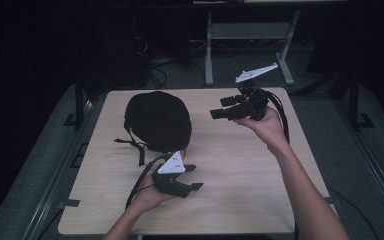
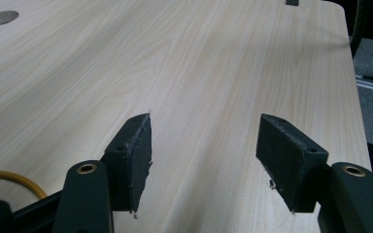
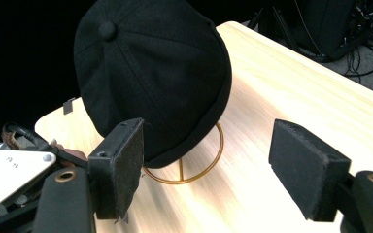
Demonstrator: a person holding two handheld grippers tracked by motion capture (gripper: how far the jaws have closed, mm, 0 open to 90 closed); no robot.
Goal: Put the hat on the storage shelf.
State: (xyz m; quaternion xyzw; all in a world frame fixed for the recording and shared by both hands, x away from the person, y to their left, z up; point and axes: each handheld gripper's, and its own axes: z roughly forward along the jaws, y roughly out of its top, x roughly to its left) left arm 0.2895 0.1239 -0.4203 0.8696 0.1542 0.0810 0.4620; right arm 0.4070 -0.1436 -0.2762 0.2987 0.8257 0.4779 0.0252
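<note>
A black fabric cap (image 1: pixel 158 119), domed with a button on top, sat on a thin brass-coloured wire stand (image 3: pixel 194 167) toward the far left of the pale wood-grain table (image 1: pixel 240 165). The left gripper (image 1: pixel 192 176) hovered low near the cap's front, jaws wide apart and empty. The right gripper (image 1: pixel 219 107) was raised to the cap's right, pointing at it, its matte foam-faced jaws also spread.
</note>
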